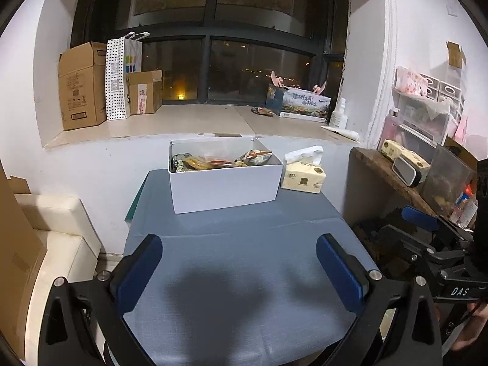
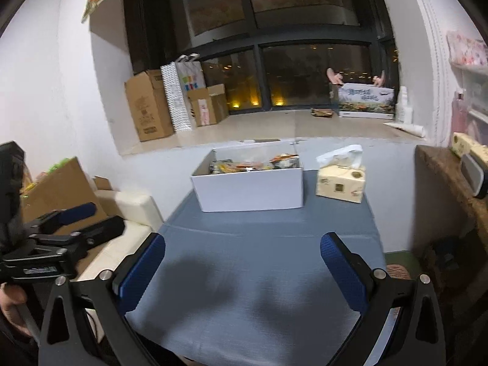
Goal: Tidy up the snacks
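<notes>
Blue tablecloth point(image 1: 244, 244) under white snack box point(image 1: 225, 183); "DAS"-marked right gripper point(image 2: 242, 270), left gripper point(image 1: 239, 270), jaws wide, empty.

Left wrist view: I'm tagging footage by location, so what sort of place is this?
Probably a lived-in home room: brown cardboard boxes on a window ledge, a cream cushioned seat, and a yellow tissue pack on the table.

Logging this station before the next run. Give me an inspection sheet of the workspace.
Surface: table with blue-grey cloth, bare in front.
Job's things: white box at the far side, snack packets inside.
Clutter: tissue pack just right of the box.
Grippers: left gripper and right gripper both open, empty, above the cloth.
Cables: nothing seen.
Surroundings: window sill with cardboard boxes, a dotted paper bag; cream seat to the left; cluttered shelf to the right.
</notes>
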The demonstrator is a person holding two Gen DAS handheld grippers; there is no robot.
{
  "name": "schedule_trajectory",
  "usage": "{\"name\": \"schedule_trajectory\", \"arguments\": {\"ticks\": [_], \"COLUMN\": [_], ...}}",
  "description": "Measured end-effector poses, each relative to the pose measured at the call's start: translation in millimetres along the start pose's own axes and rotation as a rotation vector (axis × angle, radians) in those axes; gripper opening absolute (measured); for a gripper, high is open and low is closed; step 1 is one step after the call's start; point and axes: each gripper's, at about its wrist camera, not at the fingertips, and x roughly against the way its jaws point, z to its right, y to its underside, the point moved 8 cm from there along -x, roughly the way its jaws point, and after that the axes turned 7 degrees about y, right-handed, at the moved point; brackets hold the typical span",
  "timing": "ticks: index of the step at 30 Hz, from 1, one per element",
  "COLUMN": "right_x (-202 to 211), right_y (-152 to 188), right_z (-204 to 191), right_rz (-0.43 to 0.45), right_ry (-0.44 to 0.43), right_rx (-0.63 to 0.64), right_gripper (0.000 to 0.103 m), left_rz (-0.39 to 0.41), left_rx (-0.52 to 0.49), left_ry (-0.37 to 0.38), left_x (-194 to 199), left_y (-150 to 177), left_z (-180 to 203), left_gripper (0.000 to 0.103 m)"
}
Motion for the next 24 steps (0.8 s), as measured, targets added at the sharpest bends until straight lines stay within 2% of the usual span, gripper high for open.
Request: {"name": "schedule_trajectory", "arguments": {"ticks": [24], "right_x": [2.0], "right_y": [-0.5], "right_z": [2.4], "right_rz": [-0.005], "right_ry": [-0.016], "right_rx": [-0.011], "right_gripper": [0.103], "left_rz": [-0.006], "left_rx": [-0.029], "left_ry": [0.024], "left_x": [-5.2], "left_y": [4.0], "left_z": [6.1], "left_gripper": [0.103]}}
